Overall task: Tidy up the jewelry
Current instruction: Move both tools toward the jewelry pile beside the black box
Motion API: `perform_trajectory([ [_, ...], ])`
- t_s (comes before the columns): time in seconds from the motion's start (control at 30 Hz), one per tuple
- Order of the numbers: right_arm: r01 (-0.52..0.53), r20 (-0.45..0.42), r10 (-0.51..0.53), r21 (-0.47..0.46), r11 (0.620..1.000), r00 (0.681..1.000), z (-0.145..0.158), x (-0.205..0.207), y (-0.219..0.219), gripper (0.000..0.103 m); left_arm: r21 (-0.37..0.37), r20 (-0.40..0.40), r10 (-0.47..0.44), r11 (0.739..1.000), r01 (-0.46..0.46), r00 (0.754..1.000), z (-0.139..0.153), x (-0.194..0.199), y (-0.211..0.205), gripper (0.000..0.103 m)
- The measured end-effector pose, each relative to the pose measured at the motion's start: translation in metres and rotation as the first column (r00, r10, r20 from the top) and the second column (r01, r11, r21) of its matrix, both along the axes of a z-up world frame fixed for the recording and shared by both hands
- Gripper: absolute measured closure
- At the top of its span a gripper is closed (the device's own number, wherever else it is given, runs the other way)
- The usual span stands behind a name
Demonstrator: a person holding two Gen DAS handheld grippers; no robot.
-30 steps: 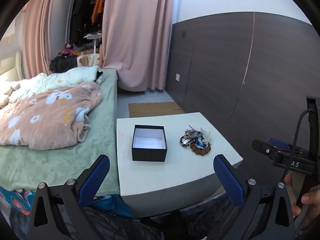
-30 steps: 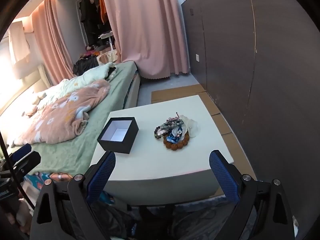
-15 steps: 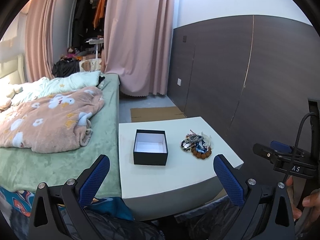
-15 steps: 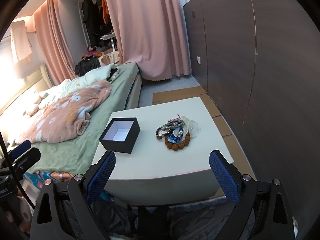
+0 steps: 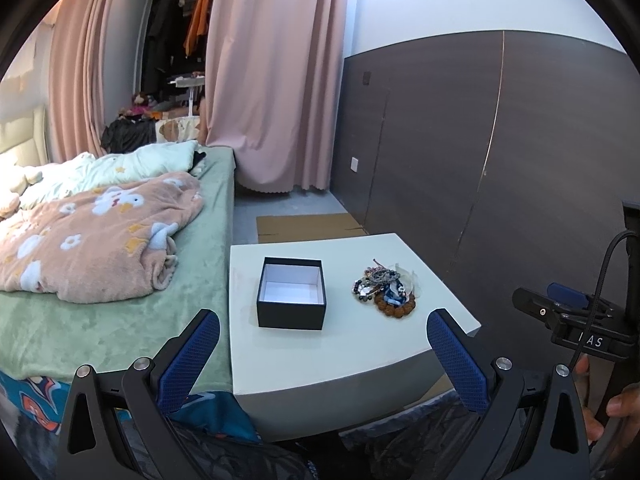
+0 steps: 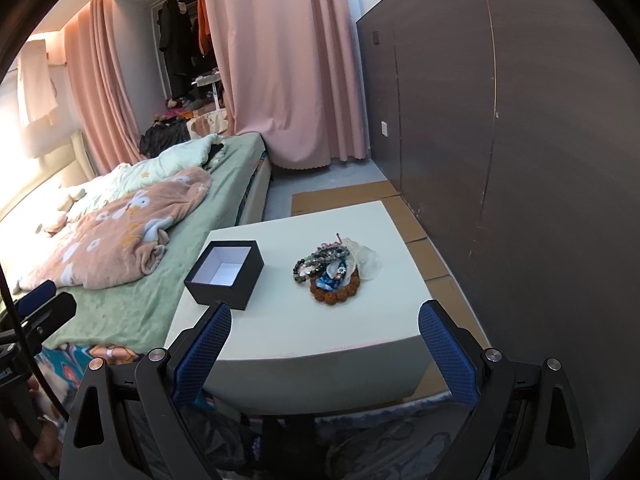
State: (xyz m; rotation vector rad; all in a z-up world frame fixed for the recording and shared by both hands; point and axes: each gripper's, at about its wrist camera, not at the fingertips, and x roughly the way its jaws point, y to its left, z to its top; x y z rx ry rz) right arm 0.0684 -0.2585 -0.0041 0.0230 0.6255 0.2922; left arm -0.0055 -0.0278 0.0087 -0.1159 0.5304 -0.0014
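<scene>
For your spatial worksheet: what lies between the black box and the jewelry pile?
Only bare white tabletop between black box and jewelry pile, in both wrist views.

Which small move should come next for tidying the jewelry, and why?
Probably bring the right gripper forward and down toward the jewelry pile. Both it and the left gripper are open, hold nothing and hang short of the white table; the black box beside the pile looks empty.

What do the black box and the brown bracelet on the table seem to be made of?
Black box: probably rigid cardboard, matte black outside with a plain white lining and sharp, straight edges.
Brown bracelet: apparently wood or seed beads, dull reddish brown and bumpy; too small to tell which.
</scene>
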Motion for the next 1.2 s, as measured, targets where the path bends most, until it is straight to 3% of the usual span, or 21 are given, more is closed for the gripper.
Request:
perform_trajectory([
  [0.7, -0.01, 0.005, 0.01, 0.019, 1.0, 1.0, 0.002, -0.01, -0.009, 0.008, 0.002, -0.004, -0.016, 1.0, 0.016, 1.0, -0.002, -0.004, -0.012, 0.0],
  [1.2, 0.019, -0.025, -0.017, 0.084, 0.996, 1.0, -0.005, 0.002, -0.028, 0.008, -0.003, -0.039, -0.055, 0.998, 0.055, 0.998, -0.005, 0.018, -0.014, 0.0],
])
